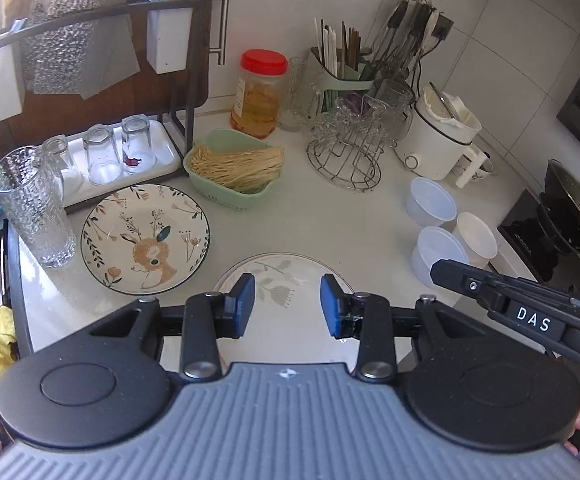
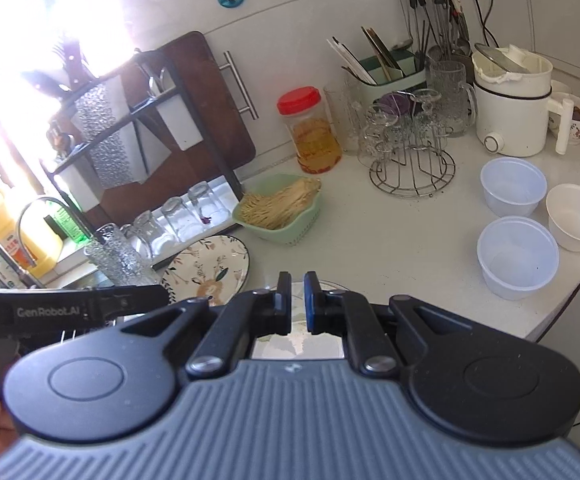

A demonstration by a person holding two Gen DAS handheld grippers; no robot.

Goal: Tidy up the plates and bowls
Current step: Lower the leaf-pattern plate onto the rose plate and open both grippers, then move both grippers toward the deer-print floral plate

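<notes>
- On the white countertop [image 1: 329, 208] lie two plates: a deer-patterned plate [image 1: 146, 238] at left and a paler floral plate [image 1: 286, 280] near the front edge, just below both grippers
- Off to the right, three bowls sit close together: two translucent plastic bowls [image 2: 513, 187] [image 2: 517, 257] and a white bowl [image 2: 577, 216]
- The left gripper [image 1: 288, 306] hovers over the floral plate, jaws partly apart and holding nothing
- The right gripper [image 2: 297, 300] has its jaws nearly together; nothing visible is clamped
- Judgement: sorting looks barely begun, with plates unstacked and bowls not nested
- Next likely calls for lowering a gripper to a plate's rim, pinching it, then setting it on the other plate
</notes>
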